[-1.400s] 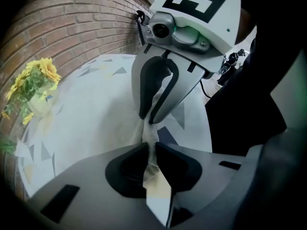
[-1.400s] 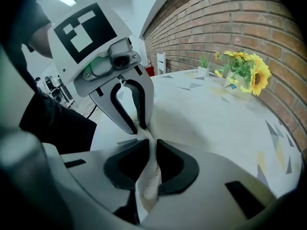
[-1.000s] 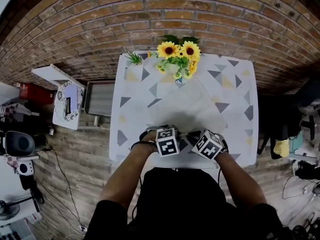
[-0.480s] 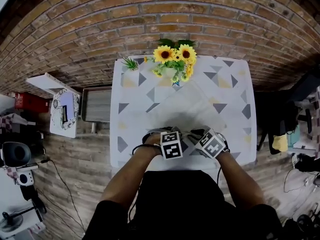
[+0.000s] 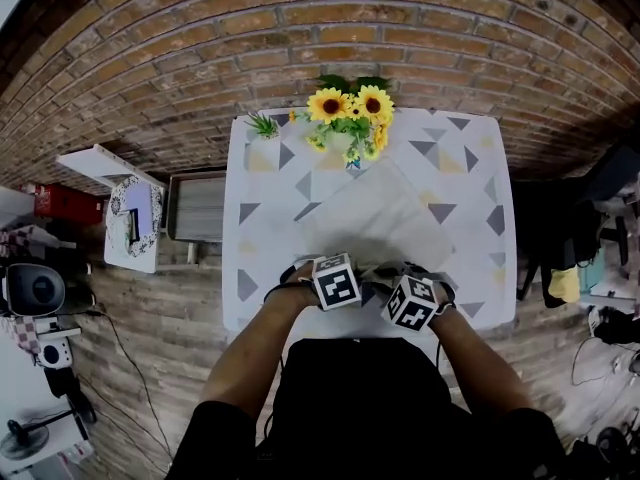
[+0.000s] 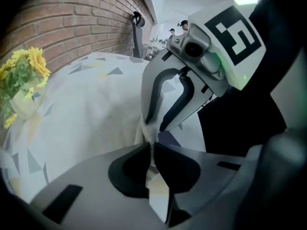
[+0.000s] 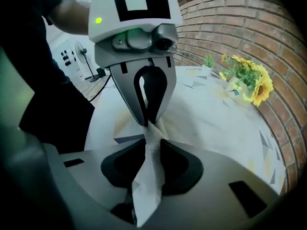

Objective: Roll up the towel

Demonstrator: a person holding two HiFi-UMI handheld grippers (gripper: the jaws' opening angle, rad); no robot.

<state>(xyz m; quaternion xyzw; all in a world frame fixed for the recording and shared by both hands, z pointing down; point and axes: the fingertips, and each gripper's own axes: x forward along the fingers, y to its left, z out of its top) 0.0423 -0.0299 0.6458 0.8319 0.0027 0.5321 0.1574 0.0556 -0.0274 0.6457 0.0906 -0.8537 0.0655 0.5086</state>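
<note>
jaws either side of towel

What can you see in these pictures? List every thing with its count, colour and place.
table: one, white with grey and yellow triangles, beside the wall
towel: one, white, on the table, near edge lifted
sunflowers: one bunch, yellow, table's far edge
small plant: one, green, table's far left corner
brick wall: one, red-brown, behind the table
left gripper: one, grey, jaws just closing, pinching the towel's edge
right gripper: one, grey, jaws just opening, towel fold between them
</note>
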